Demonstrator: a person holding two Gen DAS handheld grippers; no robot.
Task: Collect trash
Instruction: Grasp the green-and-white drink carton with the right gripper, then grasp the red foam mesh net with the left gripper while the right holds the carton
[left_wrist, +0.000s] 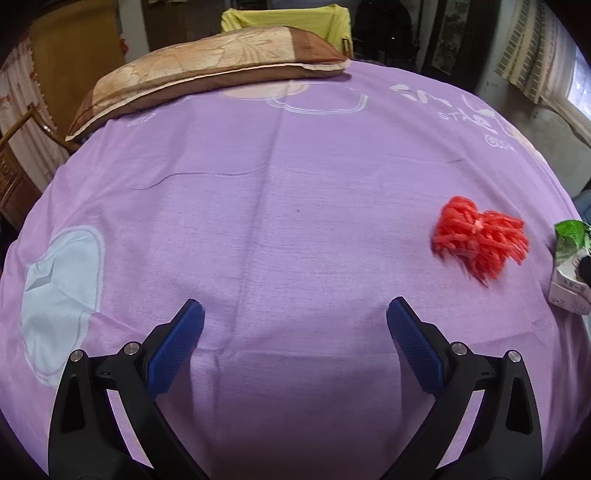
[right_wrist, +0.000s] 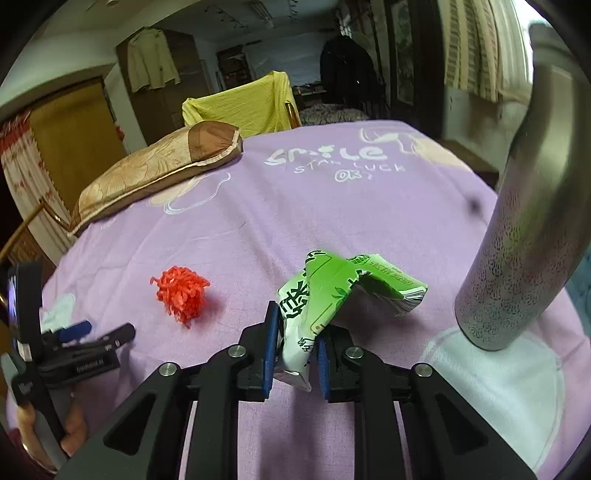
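Observation:
My right gripper (right_wrist: 295, 332) is shut on a crumpled green and white carton (right_wrist: 332, 291), held just above the purple bedsheet (right_wrist: 332, 206). The carton also shows at the right edge of the left wrist view (left_wrist: 570, 258). A red bundle of plastic strips (left_wrist: 478, 238) lies on the sheet, ahead and to the right of my left gripper (left_wrist: 295, 314), which is open and empty. In the right wrist view the red bundle (right_wrist: 181, 291) lies left of the carton, and the left gripper (right_wrist: 92, 332) is at the far left.
A silver metal bottle (right_wrist: 517, 240) stands on the bed to the right of the carton. A brown pillow (left_wrist: 207, 74) lies at the head of the bed, with a yellow-covered chair (right_wrist: 240, 107) behind it. A wooden chair (left_wrist: 14, 155) stands at the left.

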